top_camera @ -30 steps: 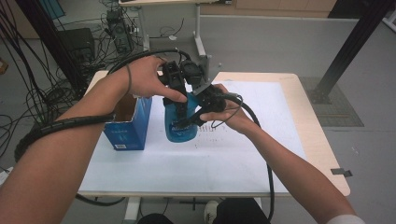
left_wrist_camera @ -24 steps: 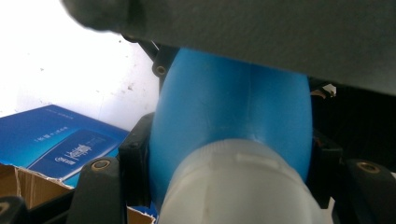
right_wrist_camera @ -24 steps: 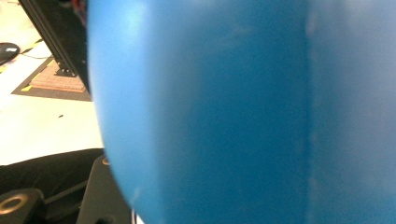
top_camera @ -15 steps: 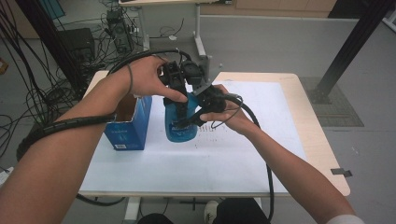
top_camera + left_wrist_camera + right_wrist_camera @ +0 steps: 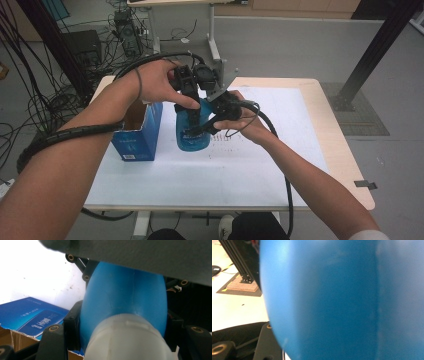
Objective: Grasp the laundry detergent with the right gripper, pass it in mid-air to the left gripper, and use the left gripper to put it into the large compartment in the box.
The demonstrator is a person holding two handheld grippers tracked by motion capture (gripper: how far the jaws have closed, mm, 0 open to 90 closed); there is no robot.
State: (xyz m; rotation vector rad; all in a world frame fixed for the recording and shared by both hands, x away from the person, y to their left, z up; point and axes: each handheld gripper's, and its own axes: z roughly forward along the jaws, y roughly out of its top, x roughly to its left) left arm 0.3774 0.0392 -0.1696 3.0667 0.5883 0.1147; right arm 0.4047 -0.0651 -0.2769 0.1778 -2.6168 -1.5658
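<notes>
Blue bottle [image 5: 192, 135]: upright, bench [image 5: 300, 120] centre, white cap; label unreadable. Left gripper [image 5: 186, 85] jaws pinching its neck; right gripper [image 5: 220, 107] jaws clamped on its body. Blue carton [image 5: 137, 137] just left, print illegible.

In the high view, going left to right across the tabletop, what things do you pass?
Open blue carton → blue bottle, standing right of the carton with both tools on it → bare white sheet → wooden table edge.

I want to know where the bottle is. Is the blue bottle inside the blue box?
No, the blue bottle stands on the table beside the blue box, held by both grippers.
</notes>
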